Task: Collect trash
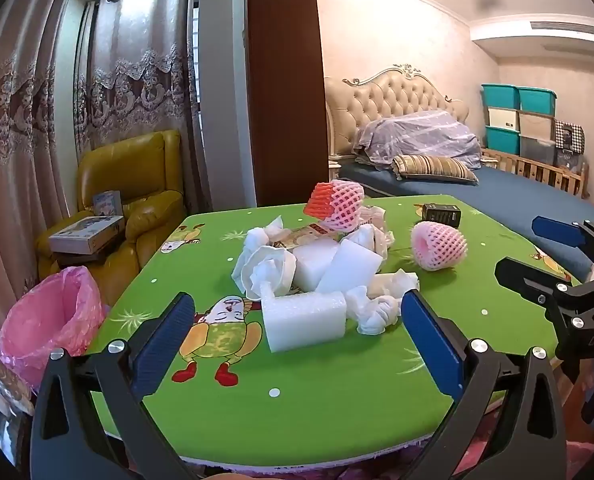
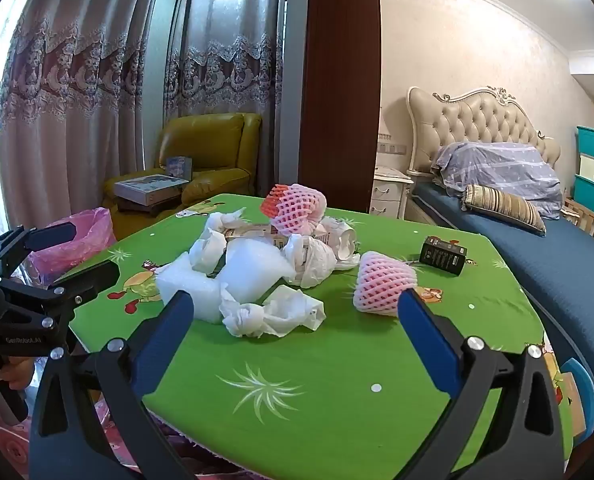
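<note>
A pile of trash lies on the green cartoon tablecloth [image 1: 297,392]: white foam blocks [image 1: 305,320], crumpled tissues [image 1: 377,312], a pink and orange foam fruit net [image 1: 335,204] on top, and a second pink net [image 1: 439,246] to the right. The pile also shows in the right wrist view, with the foam [image 2: 189,288], tissues [image 2: 273,314] and pink net [image 2: 381,282]. My left gripper [image 1: 297,320] is open and empty, hovering just short of the nearest foam block. My right gripper [image 2: 297,312] is open and empty, near the tissues. A bin with a pink bag [image 1: 49,320] stands left of the table.
A small black box [image 1: 441,214] lies at the table's far right. A yellow armchair [image 1: 137,184] with boxes stands behind the bin. A bed [image 1: 497,188] runs along the right. Curtains hang at the back left.
</note>
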